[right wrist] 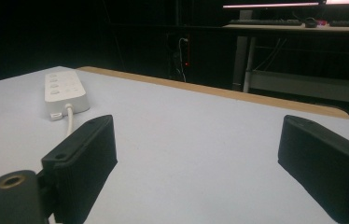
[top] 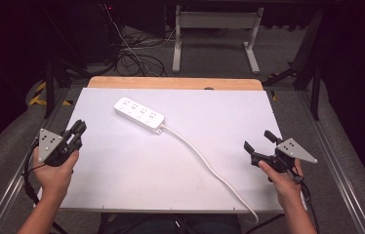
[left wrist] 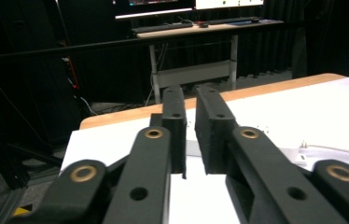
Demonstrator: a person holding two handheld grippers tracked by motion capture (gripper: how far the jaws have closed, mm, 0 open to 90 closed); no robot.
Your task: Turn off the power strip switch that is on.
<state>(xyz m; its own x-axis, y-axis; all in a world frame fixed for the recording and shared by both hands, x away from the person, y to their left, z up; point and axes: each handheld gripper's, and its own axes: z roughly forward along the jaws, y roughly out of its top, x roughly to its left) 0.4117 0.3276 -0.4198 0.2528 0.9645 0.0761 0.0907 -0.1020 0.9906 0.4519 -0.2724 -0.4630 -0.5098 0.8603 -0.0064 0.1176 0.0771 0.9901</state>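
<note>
A white power strip (top: pixel 139 114) lies toward the table's (top: pixel 122 165) far left. The left gripper (top: pixel 77 131) has jaws nearly together; the right gripper (top: pixel 258 140) has jaws wide apart. The gripper views reveal a desk with monitors (left wrist: pixel 186 9) beyond.

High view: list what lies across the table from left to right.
left gripper → power strip → white cable → right gripper
</note>
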